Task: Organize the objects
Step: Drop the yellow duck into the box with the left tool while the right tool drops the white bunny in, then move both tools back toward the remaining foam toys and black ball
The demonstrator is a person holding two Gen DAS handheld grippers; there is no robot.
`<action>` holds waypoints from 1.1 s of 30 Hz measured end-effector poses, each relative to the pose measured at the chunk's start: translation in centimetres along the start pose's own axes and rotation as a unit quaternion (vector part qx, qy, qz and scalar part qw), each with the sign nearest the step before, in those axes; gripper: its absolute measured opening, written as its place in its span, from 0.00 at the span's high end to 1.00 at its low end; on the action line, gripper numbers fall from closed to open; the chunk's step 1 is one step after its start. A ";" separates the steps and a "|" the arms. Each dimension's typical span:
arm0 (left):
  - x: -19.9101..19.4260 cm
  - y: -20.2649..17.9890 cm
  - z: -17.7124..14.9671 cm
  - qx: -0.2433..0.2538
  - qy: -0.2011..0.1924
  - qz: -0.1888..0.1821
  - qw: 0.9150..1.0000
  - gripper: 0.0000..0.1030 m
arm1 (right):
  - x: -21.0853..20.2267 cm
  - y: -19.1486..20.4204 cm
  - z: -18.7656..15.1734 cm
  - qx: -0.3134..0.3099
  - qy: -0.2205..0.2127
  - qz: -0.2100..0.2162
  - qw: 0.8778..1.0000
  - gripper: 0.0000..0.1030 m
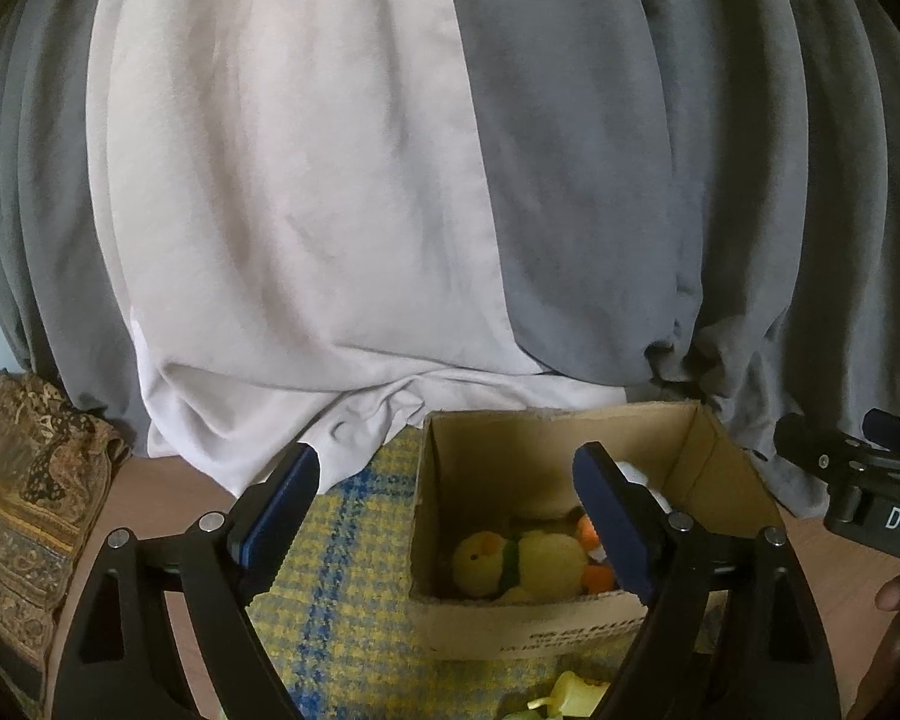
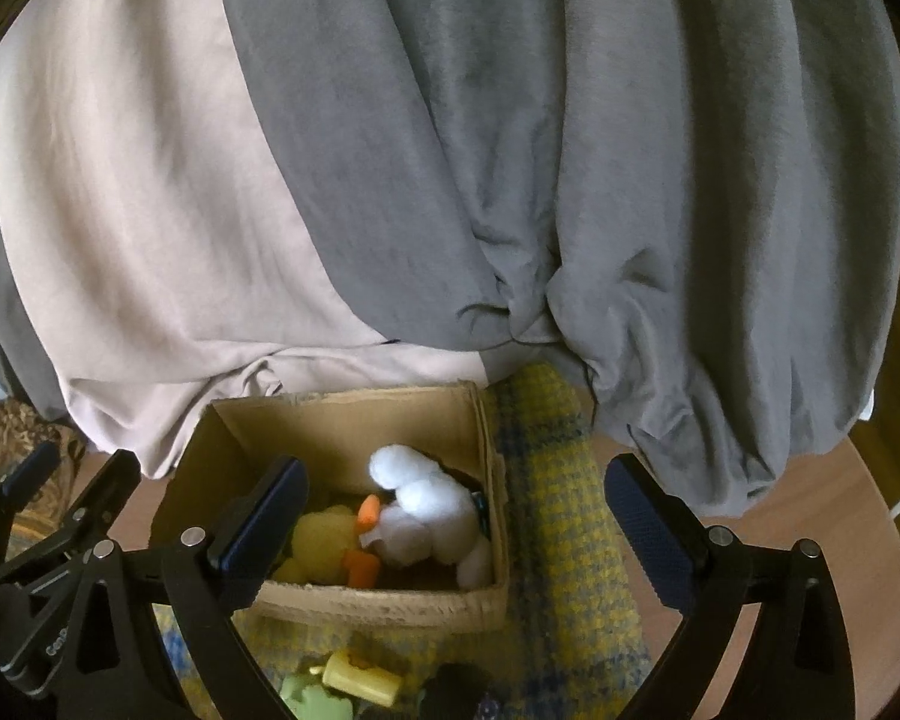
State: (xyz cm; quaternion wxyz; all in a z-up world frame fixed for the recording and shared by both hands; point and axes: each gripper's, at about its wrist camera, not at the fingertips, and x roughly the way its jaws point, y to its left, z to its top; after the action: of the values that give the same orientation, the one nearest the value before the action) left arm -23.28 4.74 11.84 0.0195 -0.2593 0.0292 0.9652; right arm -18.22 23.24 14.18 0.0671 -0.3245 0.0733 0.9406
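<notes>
Both claws, my left claw and right claw, gape empty over the cardboard box, while the light, stiff yellow plastic toy at 6 o'clock wants pinching across its barrel

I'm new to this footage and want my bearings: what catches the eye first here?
A cardboard box on a yellow-and-blue woven mat holds a yellow plush duck and a white plush toy. Behind it hang big grey and pale curtains. Both grippers, left and right, stand open and empty.
</notes>
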 end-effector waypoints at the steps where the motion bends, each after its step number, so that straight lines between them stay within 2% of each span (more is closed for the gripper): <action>1: -0.2 0.0 -0.2 0.000 0.000 0.000 1.000 0.15 | -0.2 0.0 -0.3 -0.001 -0.001 0.000 1.000 0.03; 6: -1.1 -0.1 -1.1 0.011 -0.008 0.015 1.000 0.12 | -1.1 0.2 -1.3 -0.006 -0.009 -0.006 1.000 0.03; 33: -5.2 0.8 -6.6 -0.001 -0.021 0.024 0.999 0.04 | -3.9 -0.5 -7.2 -0.002 -0.009 -0.014 1.000 0.03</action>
State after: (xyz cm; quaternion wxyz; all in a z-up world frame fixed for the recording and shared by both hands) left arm -15.57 3.44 8.82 -0.0037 -0.2384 0.0342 0.9705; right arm -10.78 22.08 10.91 0.0804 -0.3177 0.0660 0.9425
